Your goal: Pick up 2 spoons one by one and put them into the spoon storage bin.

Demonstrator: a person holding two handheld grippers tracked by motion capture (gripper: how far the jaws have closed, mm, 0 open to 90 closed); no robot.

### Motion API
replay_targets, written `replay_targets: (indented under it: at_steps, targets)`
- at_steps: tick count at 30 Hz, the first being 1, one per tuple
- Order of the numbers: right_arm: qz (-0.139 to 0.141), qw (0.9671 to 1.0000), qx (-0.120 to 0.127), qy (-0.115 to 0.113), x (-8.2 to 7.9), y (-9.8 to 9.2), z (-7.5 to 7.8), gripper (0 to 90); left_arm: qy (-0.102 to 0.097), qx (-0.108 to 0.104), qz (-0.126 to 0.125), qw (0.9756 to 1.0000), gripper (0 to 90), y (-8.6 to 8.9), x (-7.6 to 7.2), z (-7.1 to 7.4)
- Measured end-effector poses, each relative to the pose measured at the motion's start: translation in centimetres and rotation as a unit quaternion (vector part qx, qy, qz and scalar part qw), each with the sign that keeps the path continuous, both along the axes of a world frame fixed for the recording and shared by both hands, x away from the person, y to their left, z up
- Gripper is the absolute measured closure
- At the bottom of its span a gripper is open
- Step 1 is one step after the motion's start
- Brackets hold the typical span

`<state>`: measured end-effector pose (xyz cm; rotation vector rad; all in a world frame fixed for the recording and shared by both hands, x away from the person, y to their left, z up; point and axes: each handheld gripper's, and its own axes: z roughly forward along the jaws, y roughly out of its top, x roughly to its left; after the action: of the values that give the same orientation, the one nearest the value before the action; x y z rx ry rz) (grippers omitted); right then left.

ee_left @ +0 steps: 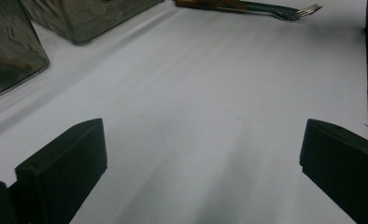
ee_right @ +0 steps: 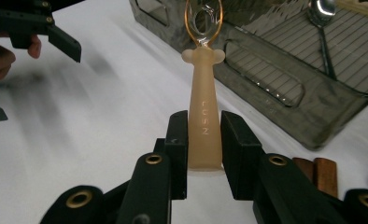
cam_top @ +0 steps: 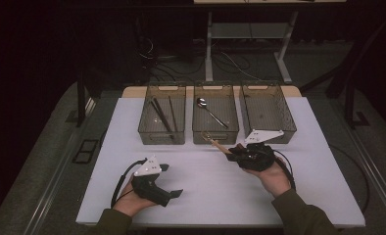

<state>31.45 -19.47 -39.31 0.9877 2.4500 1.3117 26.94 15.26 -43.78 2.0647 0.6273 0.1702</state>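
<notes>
The right gripper [ee_right: 204, 140] is clamped on a peach-handled utensil [ee_right: 204, 116]. Its long axis points to twelve o'clock, toward the middle basket [ee_right: 313, 126]. The left gripper [cam_top: 169, 181] rests slack-jawed at seven o'clock, holding nothing.

Three bins [cam_top: 162, 114] stand in a row, with two chopsticks [cam_top: 159, 115] in one and one spoon [cam_top: 210, 112] in another.
</notes>
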Motion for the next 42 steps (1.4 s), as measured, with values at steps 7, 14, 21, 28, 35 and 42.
replay_targets:
  at_steps: [7, 14, 21, 28, 35, 42]
  targets:
    - [-0.014, 0.9998, 0.01, -0.007, 0.4, -0.8, 0.5, 73.0, 0.001, 0.001, 0.0, 1.0, 0.0, 0.0, 0.0, 0.0]
    - [-0.032, 0.9991, 0.02, -0.017, 1.2, -1.5, 1.1, 73.0, 0.002, 0.002, 0.001, 1.0, 0.0, 0.0, 0.0, -0.1]
    - [-0.049, 0.9982, 0.026, -0.021, 2.3, -2.3, 1.4, 73.0, 0.003, 0.001, 0.003, 1.0, 0.0, -0.1, 0.0, -0.1]
    - [-0.061, 0.9975, 0.031, -0.018, 3.3, -2.5, 1.5, 73.0, 0.004, 0.003, 0.002, 1.0, 0.0, 0.0, 0.1, -0.2]
    - [-0.069, 0.9968, 0.038, -0.016, 4.3, -2.2, 1.4, 72.9, 0.004, 0.003, 0.002, 1.0, 0.0, 0.0, 0.1, -0.2]
    - [-0.077, 0.9965, 0.031, -0.01, 6.3, -0.9, 1.7, 72.9, 0.002, 0.003, 0.0, 1.0, 0.0, 0.0, 0.2, -0.1]
